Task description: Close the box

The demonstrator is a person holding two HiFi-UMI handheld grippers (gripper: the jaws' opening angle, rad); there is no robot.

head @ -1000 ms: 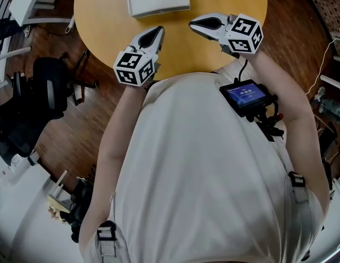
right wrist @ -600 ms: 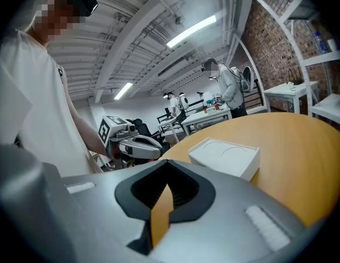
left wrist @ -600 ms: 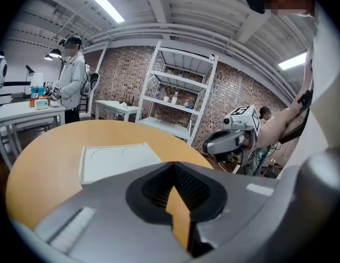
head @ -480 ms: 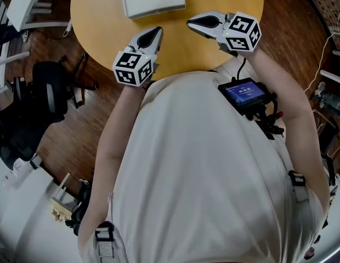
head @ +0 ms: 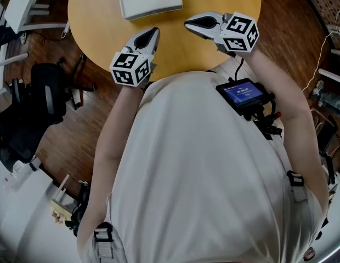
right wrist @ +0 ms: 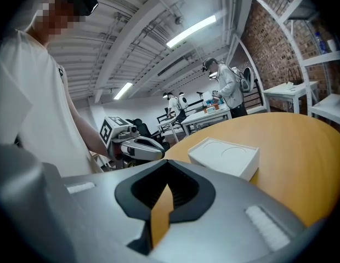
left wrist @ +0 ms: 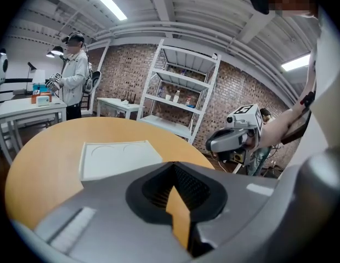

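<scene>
A flat white box [head: 149, 0] lies on the far part of the round yellow table [head: 104, 21], its lid down and showing two round impressions. It also shows as the box [left wrist: 118, 158] in the left gripper view and the box [right wrist: 225, 156] in the right gripper view. My left gripper [head: 152, 34] hovers over the table's near edge, shut and empty, a short way in front of the box. My right gripper [head: 191, 22] is beside it to the right, also shut with nothing held. Each view shows its own shut jaws, left gripper [left wrist: 173, 165] and right gripper [right wrist: 168, 171].
A black chair [head: 44, 92] stands on the wooden floor to the left of the table. A white desk [head: 24, 4] is at the far left. White shelving [left wrist: 181, 92] and a standing person [left wrist: 74, 73] are beyond the table. A small screen device [head: 244, 95] hangs on my chest.
In the head view the table, box and both grippers have drifted slightly left and up. Both grippers stay shut and keep their places relative to the box.
</scene>
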